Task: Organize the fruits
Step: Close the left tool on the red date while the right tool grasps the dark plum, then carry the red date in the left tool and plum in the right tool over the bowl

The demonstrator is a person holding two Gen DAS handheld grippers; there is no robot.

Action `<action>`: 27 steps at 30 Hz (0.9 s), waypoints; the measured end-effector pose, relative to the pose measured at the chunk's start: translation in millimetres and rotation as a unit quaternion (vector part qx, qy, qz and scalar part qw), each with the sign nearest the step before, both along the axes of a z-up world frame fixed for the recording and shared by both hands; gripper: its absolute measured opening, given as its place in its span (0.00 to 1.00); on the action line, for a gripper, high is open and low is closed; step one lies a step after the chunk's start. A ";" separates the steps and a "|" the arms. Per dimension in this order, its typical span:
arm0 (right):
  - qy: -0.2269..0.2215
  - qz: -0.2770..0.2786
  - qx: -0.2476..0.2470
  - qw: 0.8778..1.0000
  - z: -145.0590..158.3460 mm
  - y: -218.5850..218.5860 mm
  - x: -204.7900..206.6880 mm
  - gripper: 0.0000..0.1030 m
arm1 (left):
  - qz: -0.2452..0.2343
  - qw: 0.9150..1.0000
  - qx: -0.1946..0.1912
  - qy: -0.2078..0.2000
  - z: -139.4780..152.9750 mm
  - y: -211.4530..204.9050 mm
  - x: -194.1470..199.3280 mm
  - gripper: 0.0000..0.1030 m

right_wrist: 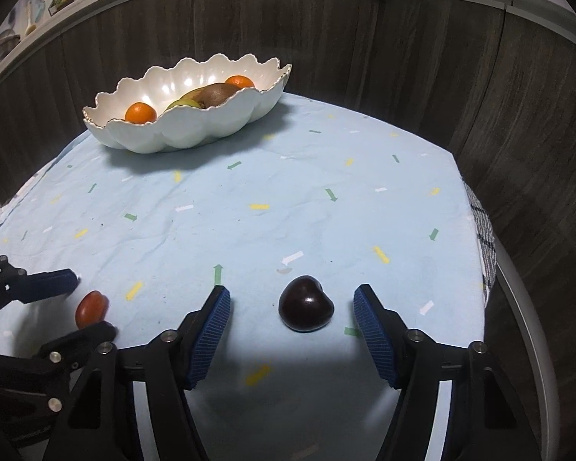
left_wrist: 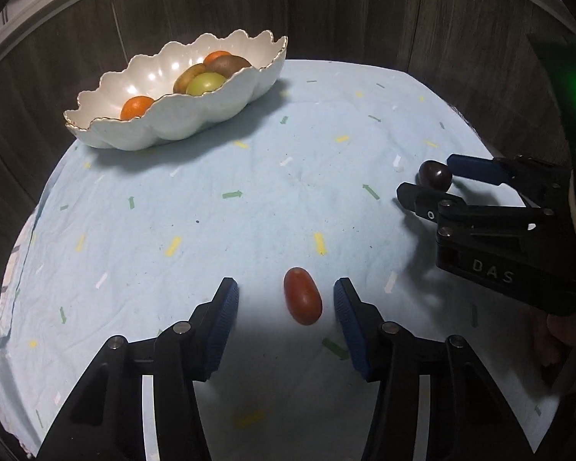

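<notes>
White scalloped bowl (left_wrist: 180, 123) holds oranges, kiwis and a green fruit; left tongs (left_wrist: 286, 299) spread around a red tomato (left_wrist: 302, 301), right tongs (right_wrist: 292, 309) around a dark cherry (right_wrist: 306, 309)

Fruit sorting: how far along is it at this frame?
Done: two oranges, kiwis and a green fruit lie in the bowl. In hand: left gripper straddles the red fruit, right gripper the dark fruit; neither gripped. Left: both into the bowl.

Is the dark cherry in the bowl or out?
Out: dark cherry lies on the tablecloth, apart from the bowl.
</notes>
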State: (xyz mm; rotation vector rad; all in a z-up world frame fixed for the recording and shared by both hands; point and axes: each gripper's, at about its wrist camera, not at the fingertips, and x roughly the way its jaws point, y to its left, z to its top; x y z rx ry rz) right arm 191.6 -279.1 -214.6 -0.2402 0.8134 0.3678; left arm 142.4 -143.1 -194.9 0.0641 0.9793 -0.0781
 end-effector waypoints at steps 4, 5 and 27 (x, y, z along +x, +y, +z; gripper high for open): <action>0.013 0.002 -0.003 1.000 -3.9 2.5 3.9 0.48 | 0.001 1.000 -0.008 -0.001 -0.8 1.5 0.3 0.49; 0.013 0.002 -0.002 1.000 -4.0 2.6 4.0 0.48 | 0.002 1.000 -0.011 -0.002 -1.0 1.8 0.0 0.48; 0.018 -0.016 0.005 1.000 1.9 1.3 -1.7 0.28 | -0.022 0.999 -0.025 -0.027 7.5 3.7 -0.2 0.16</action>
